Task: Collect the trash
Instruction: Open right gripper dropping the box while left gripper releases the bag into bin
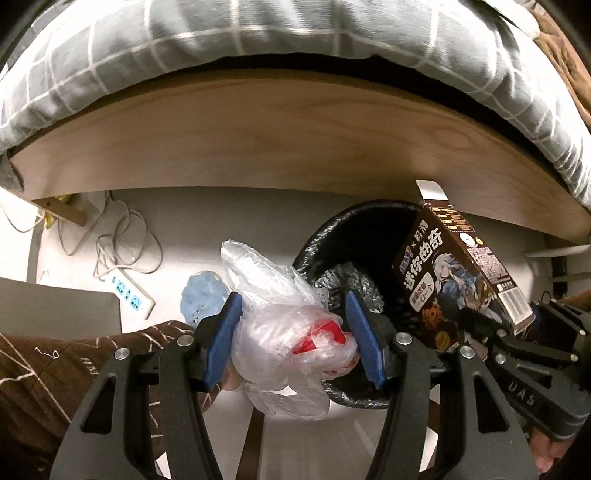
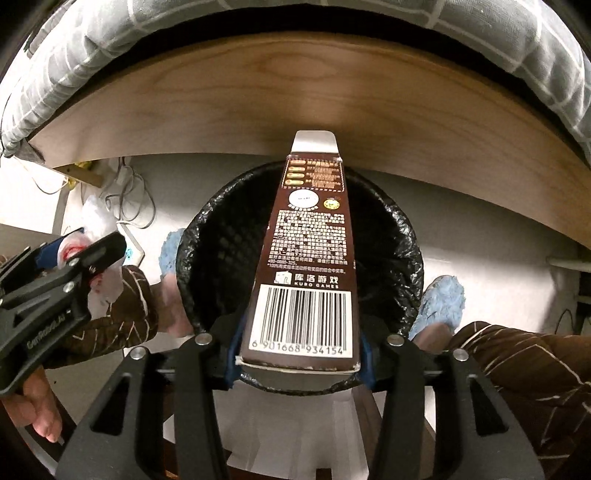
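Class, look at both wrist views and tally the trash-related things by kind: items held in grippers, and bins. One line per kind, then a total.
Plastic bags held: 1, the clear bag in the left gripper
Cardboard boxes held: 1, the brown box in the right gripper
Bins: 1, the black-lined bin
Total: 3

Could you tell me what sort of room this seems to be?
Most likely a bedroom, seen at floor level beside a bed: a grey checked quilt hangs over a pale wooden bed frame, with a black-lined round waste bin and a white power strip on the floor.
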Demonstrator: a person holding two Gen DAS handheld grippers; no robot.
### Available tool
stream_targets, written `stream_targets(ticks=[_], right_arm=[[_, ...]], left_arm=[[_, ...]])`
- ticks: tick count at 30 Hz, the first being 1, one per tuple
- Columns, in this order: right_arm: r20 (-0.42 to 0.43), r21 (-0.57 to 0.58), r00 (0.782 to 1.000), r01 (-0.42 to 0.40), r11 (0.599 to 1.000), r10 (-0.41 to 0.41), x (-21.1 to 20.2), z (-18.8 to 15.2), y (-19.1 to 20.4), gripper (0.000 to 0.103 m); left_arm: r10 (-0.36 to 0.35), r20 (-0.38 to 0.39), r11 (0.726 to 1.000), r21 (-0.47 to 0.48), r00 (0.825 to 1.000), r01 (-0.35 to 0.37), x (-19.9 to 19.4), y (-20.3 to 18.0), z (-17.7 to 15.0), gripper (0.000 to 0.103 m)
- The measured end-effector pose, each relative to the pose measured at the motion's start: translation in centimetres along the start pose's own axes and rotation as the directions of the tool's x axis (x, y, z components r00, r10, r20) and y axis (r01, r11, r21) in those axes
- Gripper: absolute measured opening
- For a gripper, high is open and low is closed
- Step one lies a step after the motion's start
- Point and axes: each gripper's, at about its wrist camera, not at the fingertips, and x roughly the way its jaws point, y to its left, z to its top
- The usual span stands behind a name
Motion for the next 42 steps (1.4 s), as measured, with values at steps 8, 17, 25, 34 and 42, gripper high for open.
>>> stream_targets(ticks=[8, 17, 25, 34, 42], right_arm=[[0.077, 0.046, 0.995, 0.062, 0.997, -0.065, -1.3, -0.1, -2.4, 0.084], [0.122, 0.138, 0.979, 0.148, 0.979, -0.165, -2.7, -1.4, -7.0, 0.095], [0.132, 0.193, 0.969, 0.182, 0.964, -0.21, -3.5, -2.6, -10.5, 0.095], [0.141, 0.23, 0.964, 0.19, 0.954, -0.226, -3.9, -3.4, -12.4, 0.095], [0.169, 0.213, 0.958, 0.193, 0.958, -0.231, -4.3, -2.7, -11.4, 0.095]], left_arm=[[-0.023, -0.003, 0.999, 0.024, 1.0, 0.023, 0.5, -1.2, 0.3, 0.057], [-0.057, -0.017, 0.994, 0.097, 0.998, 0.058, 1.5, -5.8, 0.6, 0.057], [-0.077, -0.036, 0.985, 0.152, 0.996, 0.081, 2.4, -9.7, 0.4, 0.057], [-0.057, -0.046, 0.981, 0.184, 0.997, 0.064, 3.0, -11.9, 0.0, 0.061], [-0.02, 0.004, 0.986, 0.163, 1.0, 0.019, 2.2, -10.8, 0.5, 0.09]])
